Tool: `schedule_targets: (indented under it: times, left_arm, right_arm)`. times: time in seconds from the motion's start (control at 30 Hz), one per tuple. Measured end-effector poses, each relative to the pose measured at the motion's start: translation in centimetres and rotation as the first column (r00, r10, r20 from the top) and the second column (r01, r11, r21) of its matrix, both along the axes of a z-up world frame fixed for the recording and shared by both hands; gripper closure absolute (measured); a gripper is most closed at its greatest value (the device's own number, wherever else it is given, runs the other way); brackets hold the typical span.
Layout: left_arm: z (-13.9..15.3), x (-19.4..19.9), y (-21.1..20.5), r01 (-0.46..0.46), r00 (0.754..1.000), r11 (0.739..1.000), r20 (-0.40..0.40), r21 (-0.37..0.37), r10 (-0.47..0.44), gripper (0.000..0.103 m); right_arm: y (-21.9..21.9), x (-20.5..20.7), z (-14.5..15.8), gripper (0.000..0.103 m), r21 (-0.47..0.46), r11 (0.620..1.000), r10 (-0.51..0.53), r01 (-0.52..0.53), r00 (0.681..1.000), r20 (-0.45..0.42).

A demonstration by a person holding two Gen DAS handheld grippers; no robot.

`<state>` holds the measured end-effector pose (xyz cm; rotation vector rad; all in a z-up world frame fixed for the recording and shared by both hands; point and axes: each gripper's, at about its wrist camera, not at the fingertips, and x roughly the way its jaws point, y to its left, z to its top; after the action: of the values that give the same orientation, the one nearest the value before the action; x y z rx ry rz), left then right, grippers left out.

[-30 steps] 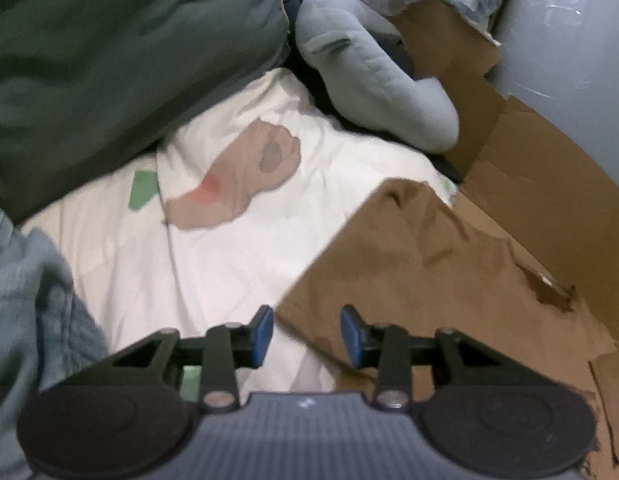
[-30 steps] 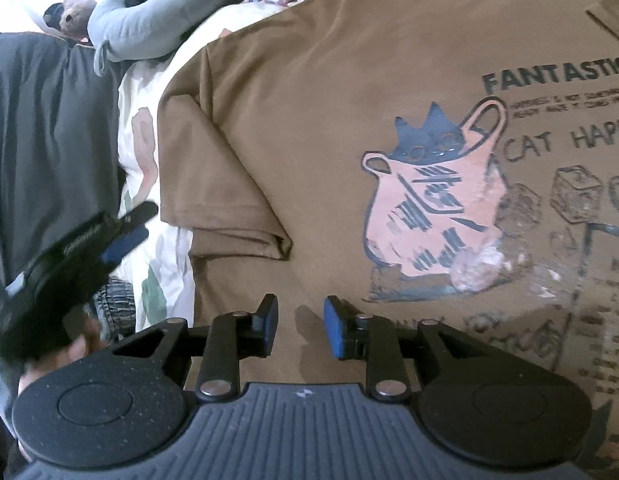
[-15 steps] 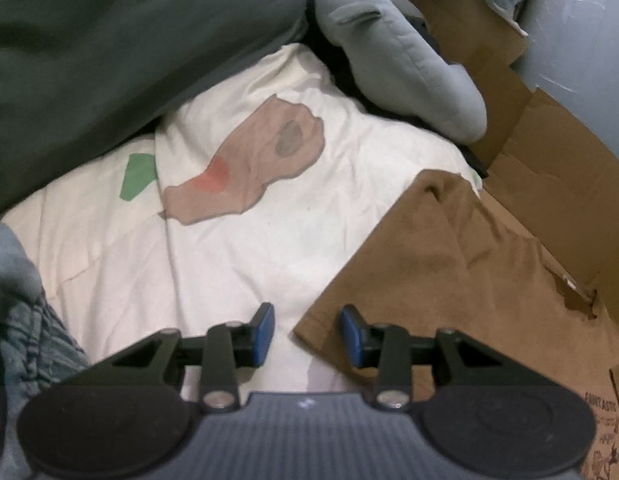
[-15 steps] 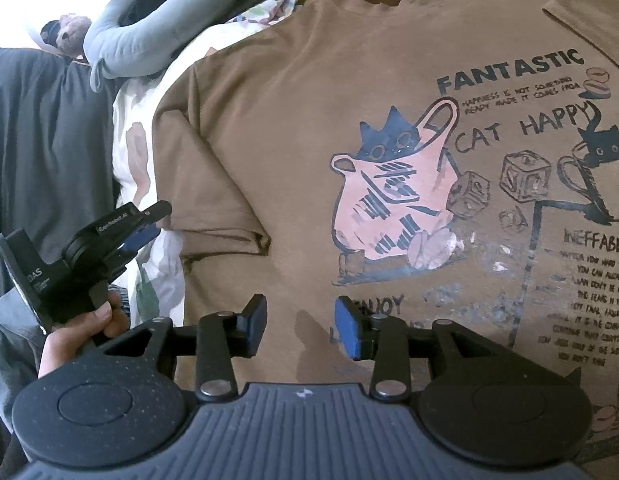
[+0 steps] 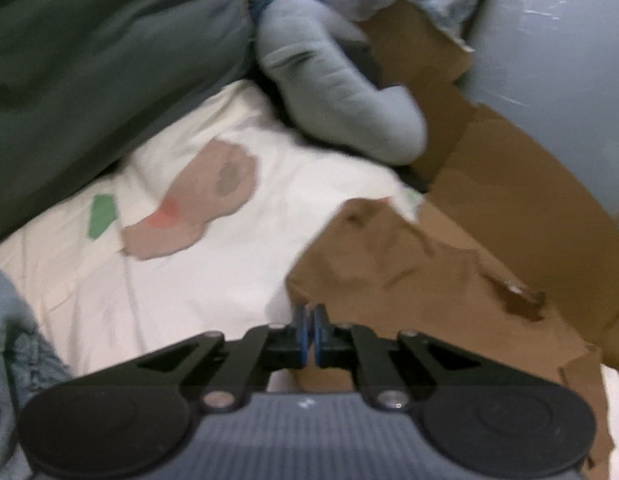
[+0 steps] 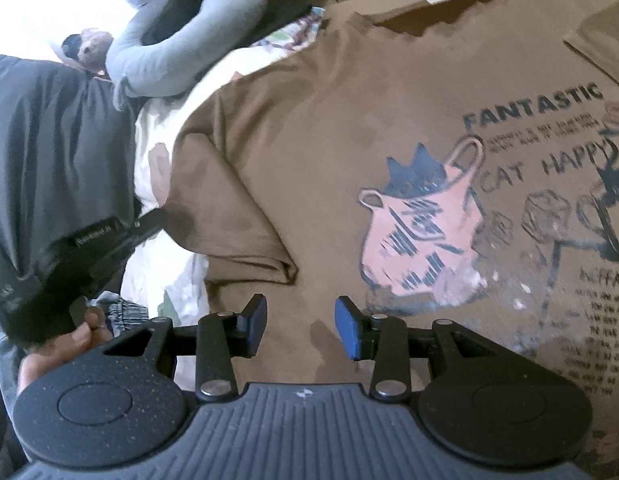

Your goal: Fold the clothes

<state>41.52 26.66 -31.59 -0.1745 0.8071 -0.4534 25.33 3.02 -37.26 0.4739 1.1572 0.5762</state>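
Observation:
A brown T-shirt (image 6: 349,128) with a pink cat print lies flat, front up, on the bed. Its left sleeve (image 5: 389,248) lies spread over the white sheet. My left gripper (image 5: 309,332) is shut on the sleeve's edge; it also shows in the right wrist view (image 6: 149,220), at the sleeve's hem. My right gripper (image 6: 301,320) is open and empty, just above the shirt's left side below the sleeve.
A white printed bed sheet (image 5: 181,280) lies under the shirt. A dark green pillow (image 5: 89,60) and a grey-blue plush (image 5: 341,100) lie at the back. Brown cardboard (image 5: 509,180) lines the right side. Blue denim (image 5: 13,340) lies at the left.
My left gripper has closed on the sleeve's edge. My right gripper has stayed open and shifted slightly over the shirt.

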Motion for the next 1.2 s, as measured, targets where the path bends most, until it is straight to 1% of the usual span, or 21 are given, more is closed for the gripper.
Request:
schedule_targets:
  times: [0.17,0.4,0.6,0.63,0.7,0.73,0.83,0.87,0.97,1.0,1.03,1.07,1.1,1.17,1.2]
  left_arm:
    - [1.6,-0.4,-2.0,0.085,0.996,0.995,-0.016,-0.050,-0.086,0.100]
    - [2.7,-0.4,-3.6,0.139,0.987,0.982,-0.061,-0.128,-0.148,0.100]
    - [3.2,-0.2,-5.3,0.185,0.975,0.968,-0.090,-0.172,-0.202,0.100]
    - [3.3,-0.2,-5.5,0.191,0.974,0.965,-0.091,-0.177,-0.210,0.100]
    - [3.6,0.0,-5.9,0.201,0.971,0.961,-0.094,-0.193,-0.221,0.100]
    - [3.6,0.0,-6.0,0.202,0.969,0.958,-0.099,-0.205,-0.226,0.100]
    - [3.7,0.3,-6.4,0.209,0.965,0.950,-0.107,-0.230,-0.238,0.100]
    - [3.8,0.3,-6.5,0.213,0.964,0.949,-0.109,-0.233,-0.243,0.100]
    - [3.7,0.4,-6.8,0.224,0.959,0.944,-0.115,-0.241,-0.257,0.100]
    - [3.7,0.5,-6.8,0.227,0.958,0.943,-0.118,-0.243,-0.261,0.100]
    - [3.7,0.6,-6.8,0.226,0.958,0.943,-0.121,-0.246,-0.261,0.100]
    - [3.7,0.7,-6.9,0.224,0.957,0.942,-0.124,-0.250,-0.261,0.100]
    - [3.8,0.8,-6.9,0.223,0.957,0.942,-0.126,-0.251,-0.261,0.100]
    - [3.8,0.8,-6.9,0.223,0.956,0.942,-0.131,-0.253,-0.261,0.100]
    - [3.8,0.8,-6.9,0.227,0.955,0.940,-0.133,-0.255,-0.266,0.100]
  right_arm:
    - [1.1,0.5,0.7,0.058,0.013,1.000,0.021,-0.021,0.999,0.034]
    - [3.0,2.7,2.6,0.058,0.020,0.998,0.057,-0.060,0.991,0.120]
    - [4.7,4.8,4.3,0.057,0.024,0.995,0.088,-0.095,0.976,0.197]
    - [5.0,5.1,4.5,0.056,0.024,0.995,0.093,-0.100,0.973,0.209]
    - [5.6,5.8,5.1,0.046,0.024,0.994,0.102,-0.111,0.967,0.235]
    - [5.7,6.1,5.3,0.046,0.019,0.994,0.102,-0.110,0.963,0.250]
    - [6.2,6.8,5.6,0.046,-0.003,0.993,0.111,-0.115,0.953,0.283]
    - [6.4,6.9,5.6,0.048,-0.012,0.993,0.113,-0.114,0.950,0.292]
    - [6.5,7.6,5.3,0.049,-0.028,0.996,0.094,-0.090,0.951,0.295]
    - [6.6,7.8,5.1,0.056,-0.023,0.996,0.094,-0.091,0.952,0.290]
    - [6.7,8.0,5.0,0.059,-0.019,0.995,0.095,-0.093,0.954,0.286]
    - [6.9,8.1,5.0,0.065,-0.017,0.995,0.099,-0.098,0.953,0.287]
    - [7.0,8.1,4.9,0.076,-0.016,0.995,0.102,-0.102,0.952,0.289]
    - [6.9,8.0,5.1,0.087,-0.019,0.995,0.101,-0.100,0.950,0.294]
    - [6.9,8.0,5.2,0.095,-0.020,0.995,0.101,-0.099,0.949,0.297]
